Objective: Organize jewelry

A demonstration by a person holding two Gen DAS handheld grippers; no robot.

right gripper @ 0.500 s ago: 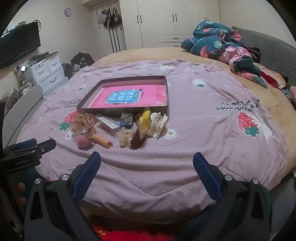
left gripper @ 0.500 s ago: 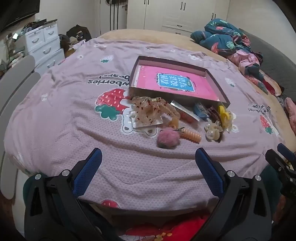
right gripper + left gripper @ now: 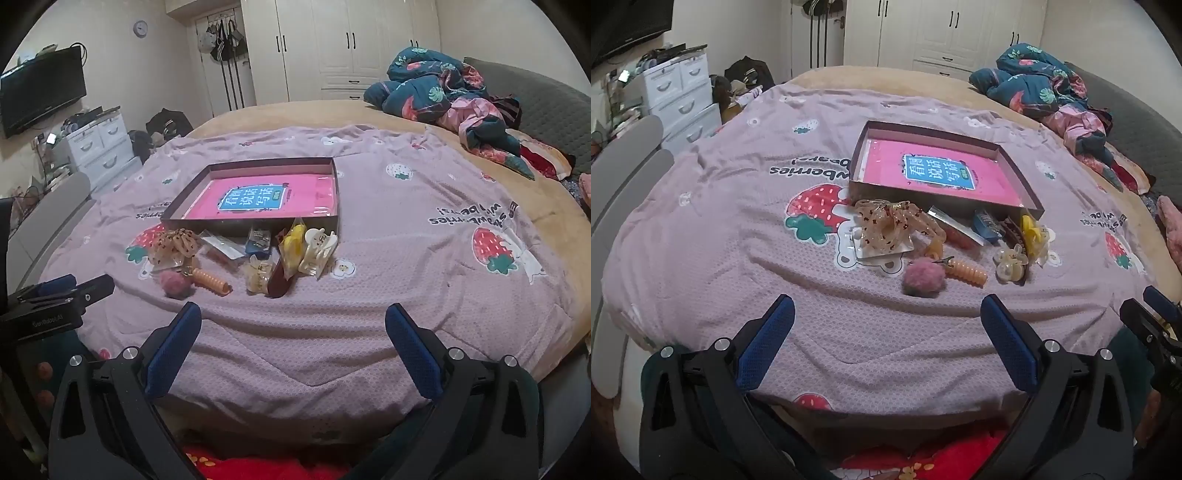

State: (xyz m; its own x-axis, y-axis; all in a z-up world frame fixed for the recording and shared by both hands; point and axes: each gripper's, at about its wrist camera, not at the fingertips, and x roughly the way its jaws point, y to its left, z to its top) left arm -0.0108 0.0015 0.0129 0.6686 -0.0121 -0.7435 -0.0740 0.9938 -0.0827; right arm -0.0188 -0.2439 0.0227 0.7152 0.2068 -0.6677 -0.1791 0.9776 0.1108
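A shallow dark box (image 3: 1023,173) with a pink card inside lies on the bed; it also shows in the right wrist view (image 3: 336,192). In front of it is a pile of hair accessories: a speckled beige clip (image 3: 886,225), a pink pom-pom (image 3: 923,280), an orange ribbed clip (image 3: 967,273), a yellow clip (image 3: 1030,229), a white claw clip (image 3: 317,251). My left gripper (image 3: 886,325) is open and empty, near the bed's front edge. My right gripper (image 3: 293,325) is open and empty, likewise short of the pile.
The lilac strawberry-print bedspread (image 3: 720,236) covers the bed. Crumpled clothes (image 3: 1041,85) lie at the far right. White drawers (image 3: 679,92) and grey chair backs (image 3: 624,155) stand at the left. Wardrobes (image 3: 332,48) line the back wall.
Both grippers have shifted slightly; the view has barely changed. Both stay open and empty.
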